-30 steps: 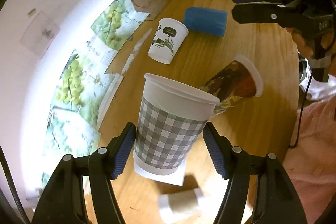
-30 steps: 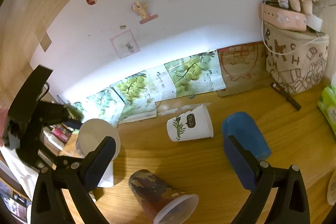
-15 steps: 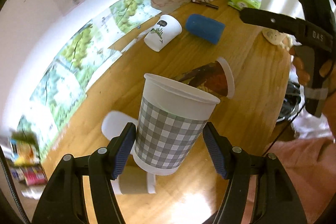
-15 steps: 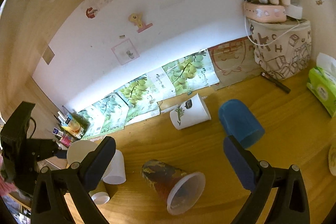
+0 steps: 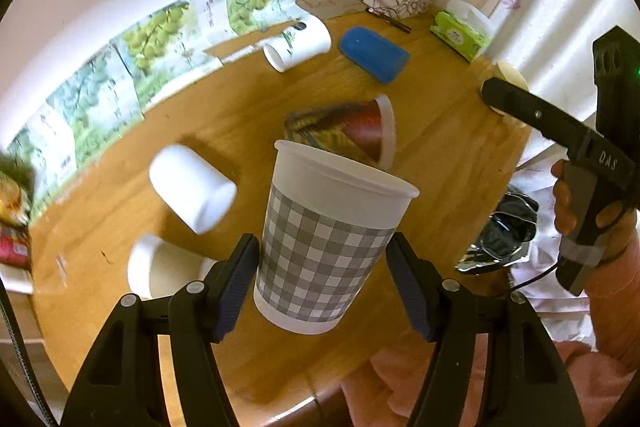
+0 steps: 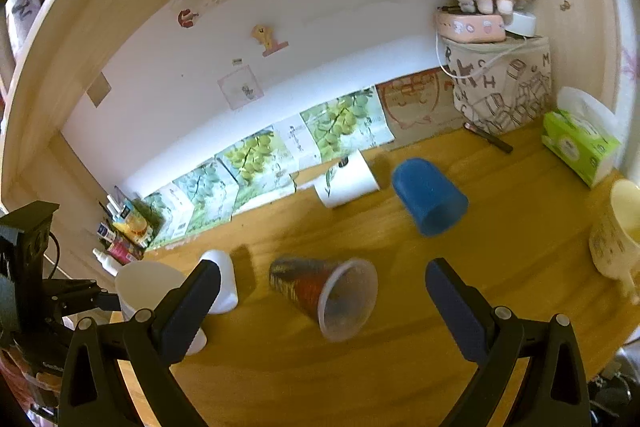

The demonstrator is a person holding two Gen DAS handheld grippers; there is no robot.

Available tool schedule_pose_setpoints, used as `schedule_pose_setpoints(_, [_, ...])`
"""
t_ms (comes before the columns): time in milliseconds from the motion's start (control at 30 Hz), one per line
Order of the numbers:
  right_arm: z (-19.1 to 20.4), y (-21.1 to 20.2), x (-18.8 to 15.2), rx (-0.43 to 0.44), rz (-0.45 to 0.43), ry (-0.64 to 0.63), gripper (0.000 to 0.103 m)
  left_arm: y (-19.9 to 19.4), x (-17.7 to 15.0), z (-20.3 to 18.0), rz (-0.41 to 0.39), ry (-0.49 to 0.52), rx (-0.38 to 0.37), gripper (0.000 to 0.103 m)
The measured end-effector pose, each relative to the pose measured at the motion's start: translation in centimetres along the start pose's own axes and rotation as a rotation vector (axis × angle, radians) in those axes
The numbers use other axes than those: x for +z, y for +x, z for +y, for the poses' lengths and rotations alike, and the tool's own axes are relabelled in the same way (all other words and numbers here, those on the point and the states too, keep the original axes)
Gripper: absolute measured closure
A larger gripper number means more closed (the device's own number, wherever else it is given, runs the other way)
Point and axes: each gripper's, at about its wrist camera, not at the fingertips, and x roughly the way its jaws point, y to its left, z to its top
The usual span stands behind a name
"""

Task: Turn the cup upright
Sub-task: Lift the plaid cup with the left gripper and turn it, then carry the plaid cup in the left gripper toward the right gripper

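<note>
My left gripper [image 5: 324, 283] is shut on a grey-checked paper cup [image 5: 328, 247], held upright, mouth up, above the table. The same cup's white rim shows in the right wrist view [image 6: 144, 287]. My right gripper [image 6: 320, 295] is open and empty, hovering over a dark patterned cup [image 6: 320, 291] that lies on its side, mouth toward me. That cup also shows in the left wrist view [image 5: 348, 135]. A blue cup [image 6: 428, 199], a white leaf-print cup [image 6: 346, 181] and a plain white cup [image 6: 222, 279] lie on their sides.
Wooden table [image 6: 500, 255] with its front edge close to me. A cream mug [image 6: 616, 235] stands at the right, a green tissue box [image 6: 580, 147] and a printed bag [image 6: 500, 87] behind. Another white cup [image 5: 160, 267] lies at the left. Bottles [image 6: 120, 235] crowd the far left.
My left gripper has swung back and left with the checked cup, still upright. My right gripper has moved closer over the dark patterned cup, still open.
</note>
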Motion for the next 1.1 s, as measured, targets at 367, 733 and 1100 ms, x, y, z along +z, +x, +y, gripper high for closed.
schedule_pose_setpoints(367, [0.9, -0.7, -2.8, -0.009, 0.097, -0.016, 0.0, 2.3, -2.9, -0.2, 0.077, -0.15, -0.068, 0.034])
schedule_pose_setpoints(733, [-1.1, 2.9, -4.5, 0.097, 0.31, 0.061, 0.0, 6.5, -4.5, -0.6, 0.128, -0.323, -0.011, 0.034])
schedule_pose_setpoints(1100, [-3.1, 6.1, -4.2, 0.174, 0.505, 0.051, 0.0, 9.8, -4.5, -1.3, 0.159, -0.531, 0.007, 0.033])
